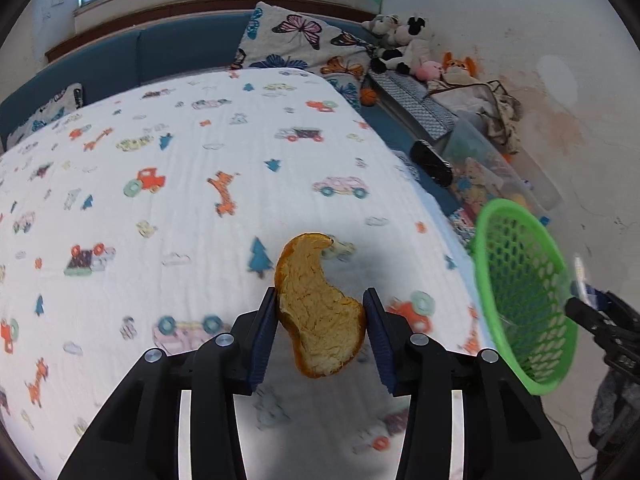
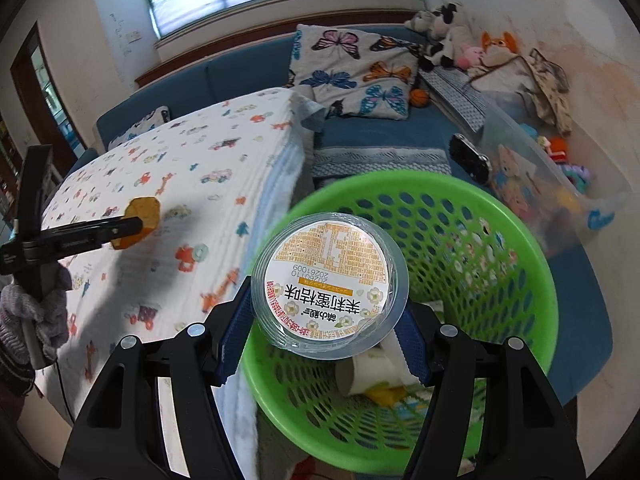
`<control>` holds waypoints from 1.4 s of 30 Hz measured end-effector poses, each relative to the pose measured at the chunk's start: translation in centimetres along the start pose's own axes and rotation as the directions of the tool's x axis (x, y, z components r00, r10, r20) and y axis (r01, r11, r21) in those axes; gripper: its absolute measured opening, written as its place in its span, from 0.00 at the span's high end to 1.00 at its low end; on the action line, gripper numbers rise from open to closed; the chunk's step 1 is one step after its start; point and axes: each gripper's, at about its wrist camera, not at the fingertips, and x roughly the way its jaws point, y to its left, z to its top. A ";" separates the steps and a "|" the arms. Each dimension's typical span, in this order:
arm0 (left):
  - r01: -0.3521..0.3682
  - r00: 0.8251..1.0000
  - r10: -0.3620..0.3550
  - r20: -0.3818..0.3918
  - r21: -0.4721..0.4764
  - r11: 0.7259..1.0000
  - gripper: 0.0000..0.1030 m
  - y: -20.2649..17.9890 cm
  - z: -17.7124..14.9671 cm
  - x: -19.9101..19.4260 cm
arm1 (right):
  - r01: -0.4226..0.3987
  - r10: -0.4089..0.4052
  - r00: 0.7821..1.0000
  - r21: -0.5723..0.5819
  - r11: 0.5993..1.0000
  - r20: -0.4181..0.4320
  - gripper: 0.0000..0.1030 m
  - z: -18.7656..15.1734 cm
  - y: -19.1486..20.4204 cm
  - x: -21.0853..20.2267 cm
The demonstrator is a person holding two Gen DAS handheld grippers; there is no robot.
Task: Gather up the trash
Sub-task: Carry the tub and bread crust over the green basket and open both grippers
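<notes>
Mid-collection, with both pieces of trash lifted and neither dropped yet. Left hand-held gripper (image 1: pixel 320 334) pinching an orange peel (image 1: pixel 318 308) between its pads, jaws partly closed on it, held above the bed (image 1: pixel 160 184) and short of the basket (image 1: pixel 524 304) at the bed's right edge. Right hand-held gripper (image 2: pixel 324 344) clamped at about half width on a clear round cup (image 2: pixel 330 284) with a printed lid, poised over the green basket's open mouth. Next, by the look of it: release the cup straight down, then carry the peel across past the rim and let go. Inside the basket already: a paper cup (image 2: pixel 370 370) on its side, something yellow beside it, other scraps too hidden to name. Clear bin (image 2: pixel 560 192) beyond the basket holding toys, not trash.
</notes>
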 end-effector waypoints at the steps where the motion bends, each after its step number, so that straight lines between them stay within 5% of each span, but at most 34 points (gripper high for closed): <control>1: 0.017 1.000 -0.017 -0.005 -0.005 1.000 0.60 -0.2 -0.2 -0.2 | 0.003 -0.003 1.000 0.006 1.000 -0.002 0.37 -0.3 -0.3 -0.1; 20: 0.209 0.978 -0.210 0.011 0.089 0.974 0.60 -9.4 -0.5 -3.6 | 0.055 -0.053 0.998 0.092 0.994 -0.022 0.33 -3.3 -3.9 -1.4; 42: 0.224 0.974 -0.215 -0.069 0.190 0.956 0.60 -17.2 -1.3 -0.4 | 0.061 -0.063 0.998 0.106 0.992 0.019 0.28 -5.1 -5.0 -5.0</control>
